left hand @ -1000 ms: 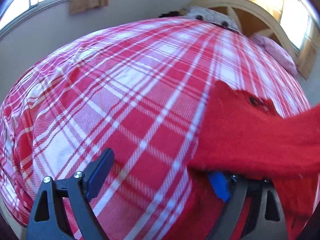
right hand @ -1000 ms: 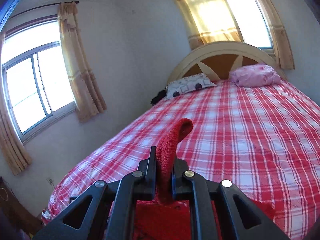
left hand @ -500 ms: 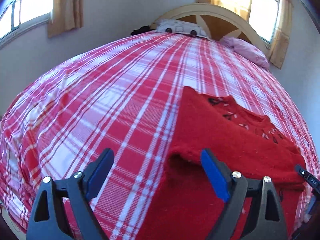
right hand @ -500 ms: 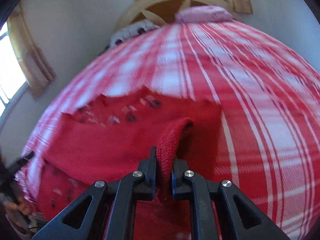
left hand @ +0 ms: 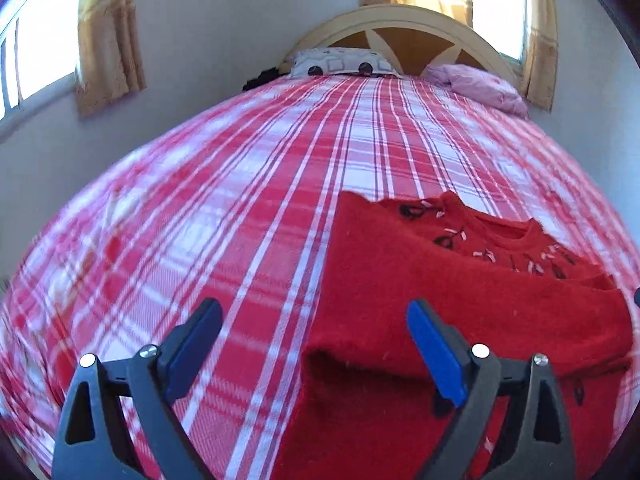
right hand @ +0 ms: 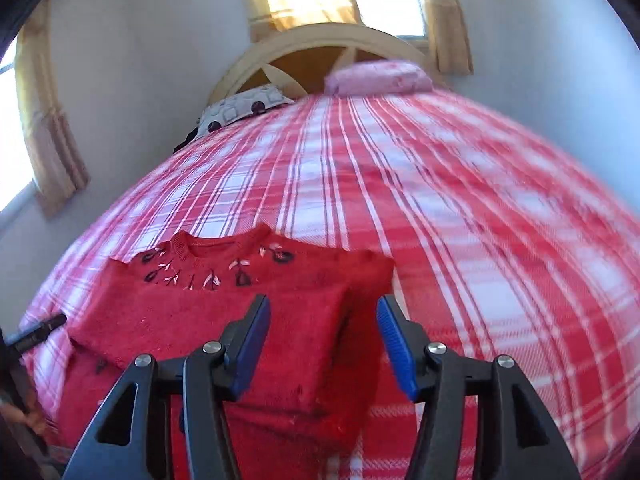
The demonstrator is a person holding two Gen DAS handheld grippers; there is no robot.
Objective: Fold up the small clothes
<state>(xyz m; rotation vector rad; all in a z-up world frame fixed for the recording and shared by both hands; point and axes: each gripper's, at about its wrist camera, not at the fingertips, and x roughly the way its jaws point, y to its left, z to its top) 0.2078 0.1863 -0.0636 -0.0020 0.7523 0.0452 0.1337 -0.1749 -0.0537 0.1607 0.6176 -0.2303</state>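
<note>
A small red knitted sweater (left hand: 460,280) with dark and pale stitched flowers round its neck lies on the red and white plaid bed (left hand: 260,200), both sleeves folded across its front. My left gripper (left hand: 314,344) hovers open at the sweater's left edge, nothing between its blue pads. In the right wrist view the same sweater (right hand: 240,300) lies below my right gripper (right hand: 324,340). Its jaws are opening above the folded right sleeve (right hand: 344,344), and the pads press on nothing.
Two pillows lie at the wooden headboard (left hand: 400,28): a grey patterned pillow (left hand: 340,62) and a pink pillow (left hand: 476,84). A dark item (left hand: 260,78) sits beside the grey one. Curtained windows are behind and to the left. The tip of the left gripper (right hand: 36,332) shows at the left edge.
My right gripper came down and let go of the red sleeve, which now lies flat across the sweater. My left gripper drew back and up from the sweater's left side, still open.
</note>
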